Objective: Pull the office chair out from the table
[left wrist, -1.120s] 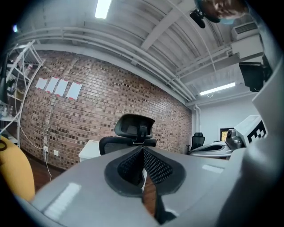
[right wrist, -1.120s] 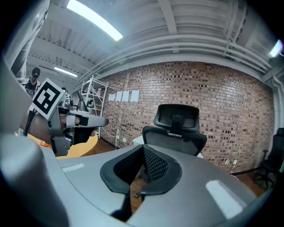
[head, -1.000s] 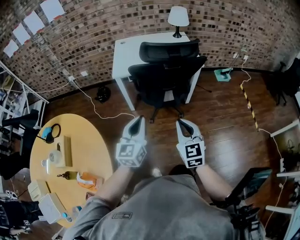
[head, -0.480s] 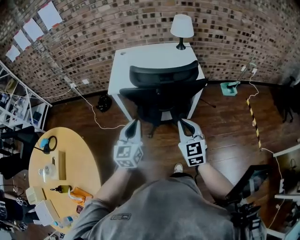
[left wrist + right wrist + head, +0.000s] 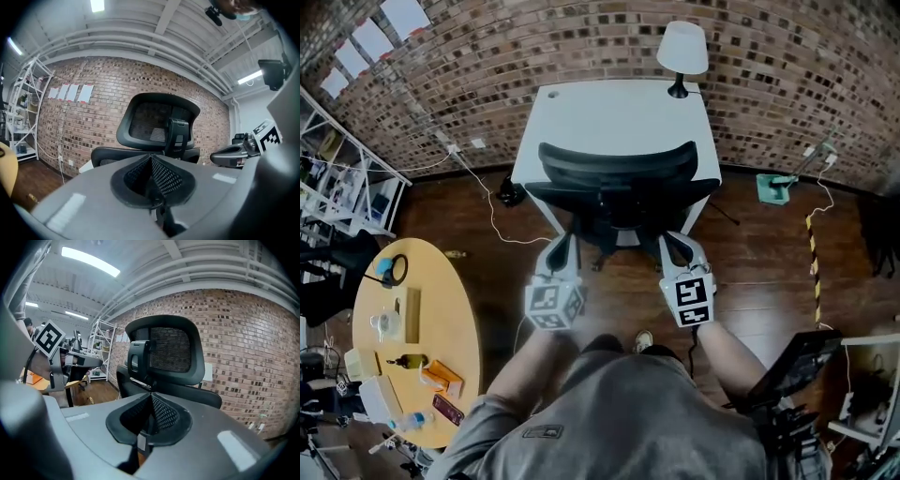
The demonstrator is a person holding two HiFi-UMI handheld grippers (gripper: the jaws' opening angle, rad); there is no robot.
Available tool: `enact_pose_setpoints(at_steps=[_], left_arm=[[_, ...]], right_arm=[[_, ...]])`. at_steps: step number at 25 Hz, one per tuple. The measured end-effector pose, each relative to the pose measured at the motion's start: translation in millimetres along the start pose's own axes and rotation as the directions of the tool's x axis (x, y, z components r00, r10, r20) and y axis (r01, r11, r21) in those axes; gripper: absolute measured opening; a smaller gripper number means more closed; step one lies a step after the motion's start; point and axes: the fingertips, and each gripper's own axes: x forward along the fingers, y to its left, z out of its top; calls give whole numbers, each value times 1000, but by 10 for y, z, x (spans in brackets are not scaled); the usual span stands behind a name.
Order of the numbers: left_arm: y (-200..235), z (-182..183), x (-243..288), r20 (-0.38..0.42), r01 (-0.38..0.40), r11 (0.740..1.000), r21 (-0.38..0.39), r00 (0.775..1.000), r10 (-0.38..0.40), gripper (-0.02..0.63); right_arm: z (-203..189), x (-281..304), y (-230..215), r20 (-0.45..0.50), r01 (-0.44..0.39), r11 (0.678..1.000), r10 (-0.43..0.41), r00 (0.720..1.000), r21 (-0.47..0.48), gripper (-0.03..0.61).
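Note:
The black office chair [image 5: 617, 183] stands pushed in against the white table [image 5: 609, 112], its backrest facing me. My left gripper [image 5: 564, 244] is shut and empty, its tip just short of the chair's left side. My right gripper [image 5: 672, 244] is also shut and empty, just short of the right side. In the left gripper view the chair [image 5: 159, 126] rises close ahead beyond the shut left gripper [image 5: 151, 160]. The right gripper view shows the chair [image 5: 166, 355] just beyond the shut right gripper [image 5: 151, 398]. Neither gripper touches the chair.
A table lamp [image 5: 682, 52] stands on the table's far right corner, by the brick wall. A round yellow table [image 5: 464, 328] with several small items is at my left. A cable [image 5: 492, 220] runs over the wooden floor, and a black-and-yellow strip [image 5: 814, 258] lies at the right.
Both grippers, still shut, have moved forward to the chair. The chair and table now sit closer and larger in the head view.

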Motion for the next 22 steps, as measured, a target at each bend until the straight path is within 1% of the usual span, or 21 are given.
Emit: enact_pose_setpoints(at_steps=[3,8,12,15,16,18,19,22], left_arm=[[53,-47,66,-22,-16,1000,4,1000,16,2],[234,17,240,-10,-29,999,30,1000,30,2],[395,27,393,-21,-38,994,106,999,41,2],[490,-11,509,-43,-30,979,202,998,40,3],[513,-24,537,-51,-22,971,236,998,35,3],[555,-30,598,-64,0,957,290,998,20,6],[577,-26,630,-68,11,951,308,998,11,20],[662,-29,748,-101,51,934,355,995,-16,98]], right_arm=[[-36,92,-104,-12,-2,1000,2,1000,6,14],[-14,281,-285,-24,18,999,-19,1000,-32,14],[0,368,-474,-33,51,994,-54,998,-98,14],[-5,424,-636,-45,69,980,-79,996,-189,24],[-18,437,-686,-56,67,973,-81,995,-222,68],[-28,464,-801,-77,60,957,-85,993,-284,123],[-31,477,-861,-87,54,948,-86,993,-314,145],[-51,545,-1001,-133,17,918,-76,988,-397,221]])
